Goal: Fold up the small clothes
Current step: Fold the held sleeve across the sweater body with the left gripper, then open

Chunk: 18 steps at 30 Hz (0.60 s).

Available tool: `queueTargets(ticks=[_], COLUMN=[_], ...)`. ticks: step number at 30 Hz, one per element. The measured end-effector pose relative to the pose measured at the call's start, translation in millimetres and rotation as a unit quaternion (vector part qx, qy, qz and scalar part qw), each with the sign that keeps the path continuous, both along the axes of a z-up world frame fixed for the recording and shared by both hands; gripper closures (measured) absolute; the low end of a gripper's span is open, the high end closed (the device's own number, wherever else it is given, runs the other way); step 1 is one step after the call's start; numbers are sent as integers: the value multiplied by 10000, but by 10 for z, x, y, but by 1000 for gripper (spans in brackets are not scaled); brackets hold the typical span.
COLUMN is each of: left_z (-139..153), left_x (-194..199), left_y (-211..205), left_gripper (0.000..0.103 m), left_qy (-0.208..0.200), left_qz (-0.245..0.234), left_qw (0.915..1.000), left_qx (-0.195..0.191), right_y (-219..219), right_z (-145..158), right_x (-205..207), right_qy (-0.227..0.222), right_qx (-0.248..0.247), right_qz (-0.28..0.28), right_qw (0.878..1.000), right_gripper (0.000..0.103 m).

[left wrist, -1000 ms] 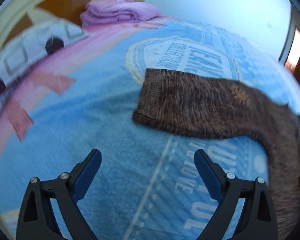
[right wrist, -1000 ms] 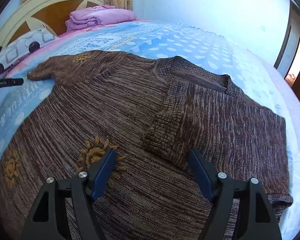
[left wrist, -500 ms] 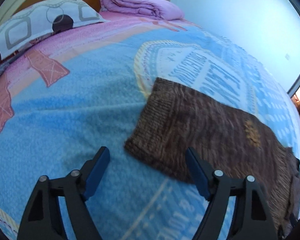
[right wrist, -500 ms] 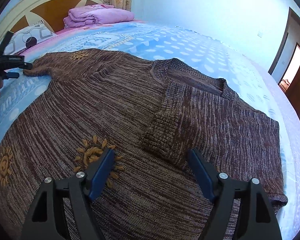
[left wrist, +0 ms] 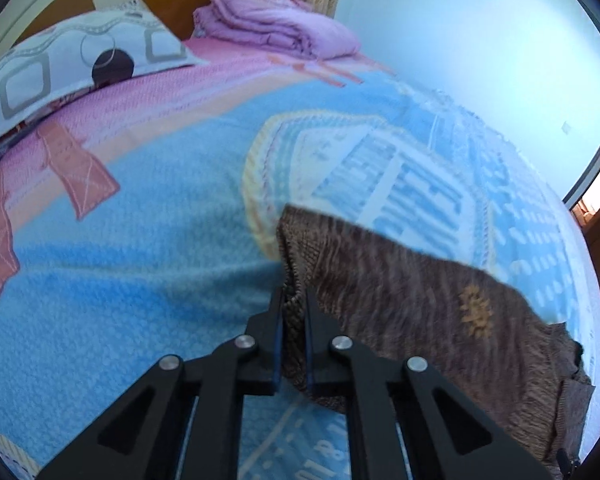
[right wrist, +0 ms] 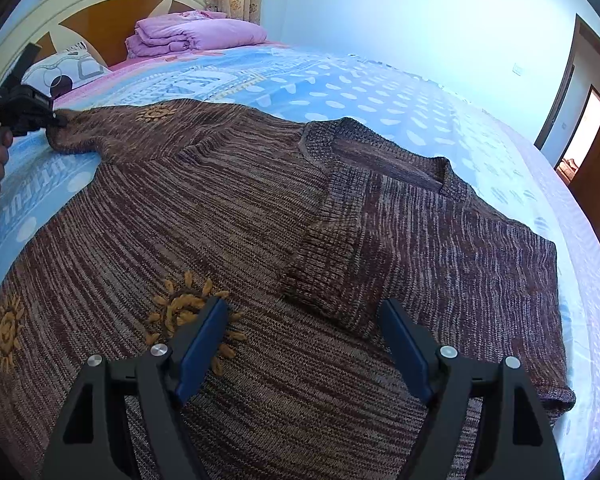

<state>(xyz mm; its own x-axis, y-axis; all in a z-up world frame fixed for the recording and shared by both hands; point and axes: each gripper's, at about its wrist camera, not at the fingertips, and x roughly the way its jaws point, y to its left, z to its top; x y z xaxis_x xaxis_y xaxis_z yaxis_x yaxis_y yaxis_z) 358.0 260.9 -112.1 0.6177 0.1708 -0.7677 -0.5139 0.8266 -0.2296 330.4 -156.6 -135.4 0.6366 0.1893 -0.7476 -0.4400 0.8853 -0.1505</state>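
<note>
Bedroom setting: a blue printed bedspread [left wrist: 140, 280] carries the work, with a pillow [left wrist: 60, 68] at 10 o'clock and a folded pink quilt [left wrist: 276, 24] at 12 in the left wrist view. We see the left gripper [left wrist: 294, 300] at 6 o'clock, its fingers [left wrist: 276, 320] pinching the ribbed cuff [left wrist: 294, 264] of the sweater's sleeve, which trails toward 4 o'clock; we judge this grip readies the sleeve for folding inward. Right wrist view: the brown sweater [right wrist: 260, 220] lies flat, filling the centre. The right gripper [right wrist: 304, 332] hovers at 6 o'clock, fingers [right wrist: 204, 332] spread and empty, apparently waiting over the already folded sleeve.
</note>
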Motion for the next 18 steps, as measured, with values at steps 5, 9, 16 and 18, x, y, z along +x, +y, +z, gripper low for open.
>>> queueTargets(ticks=[5,9,16,18], left_z=[202,366,697,795], left_x=[20,37,103,107], left_y=[-102,-271,-652,-754], left_gripper=[95,95,95,95], left_qy=[-220,-370,-612,-703], left_qz=[-197,-401,-811,-914], left_qw=[9995,9985,9947,9931], left_qx=[-63,-88,-184,-216], right_y=[0,-9,-341,-460], right_z=[-1,4,270,390], right_x=[0,7,5,-45], right_qy=[-4,19,145,36], right_qx=[3,48,939,1015], right_qz=[-2,2,-108,-130], right_qw=[10000,10000,9954,9947], right_gripper=[24,24,24,24])
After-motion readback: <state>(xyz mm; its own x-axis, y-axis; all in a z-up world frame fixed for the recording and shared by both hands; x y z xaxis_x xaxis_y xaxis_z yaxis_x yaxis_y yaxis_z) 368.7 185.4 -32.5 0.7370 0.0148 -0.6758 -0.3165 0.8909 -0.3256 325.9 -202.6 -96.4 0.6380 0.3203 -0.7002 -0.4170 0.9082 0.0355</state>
